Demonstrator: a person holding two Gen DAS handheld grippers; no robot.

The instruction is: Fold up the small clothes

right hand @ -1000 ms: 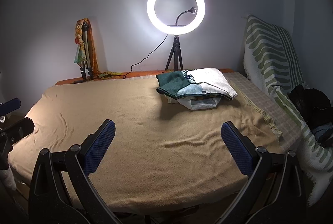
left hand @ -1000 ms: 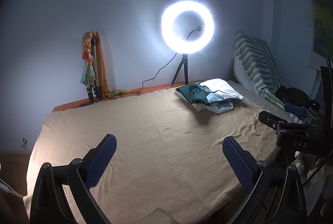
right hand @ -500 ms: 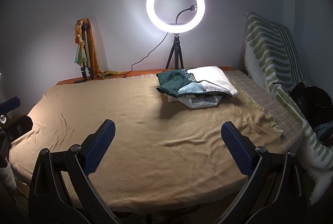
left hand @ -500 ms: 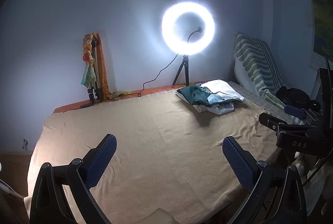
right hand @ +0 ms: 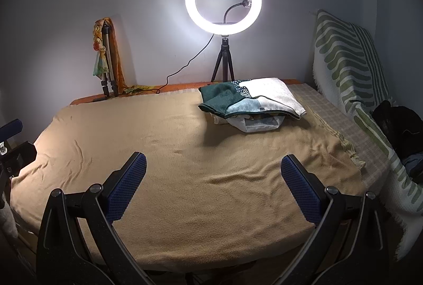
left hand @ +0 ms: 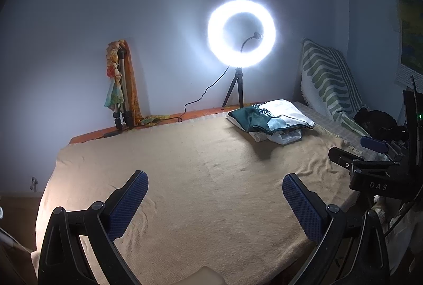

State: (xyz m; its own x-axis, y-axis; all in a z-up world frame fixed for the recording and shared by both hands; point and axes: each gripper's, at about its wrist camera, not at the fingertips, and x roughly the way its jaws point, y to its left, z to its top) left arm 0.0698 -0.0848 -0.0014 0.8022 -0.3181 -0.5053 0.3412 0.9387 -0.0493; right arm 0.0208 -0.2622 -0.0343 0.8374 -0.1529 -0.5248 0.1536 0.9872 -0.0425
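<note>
A small pile of clothes (left hand: 272, 118), dark green, pale blue and white, lies at the far right of a bed covered by a tan blanket (left hand: 201, 173); it also shows in the right wrist view (right hand: 251, 102). My left gripper (left hand: 214, 185) is open and empty above the blanket's near edge, far from the pile. My right gripper (right hand: 212, 167) is open and empty over the near edge too. The right gripper's body shows at the right of the left wrist view (left hand: 370, 166).
A lit ring light on a tripod (right hand: 223, 0) stands behind the pile. A folded tripod with a scarf (right hand: 105, 57) leans on the wall at back left. A green striped throw (right hand: 346, 60) and dark bag (right hand: 401, 126) lie to the right.
Both views have shifted slightly; the right gripper has edged forward so the pile sits a little lower and nearer. Jaws stay open. The clothes have not moved.
</note>
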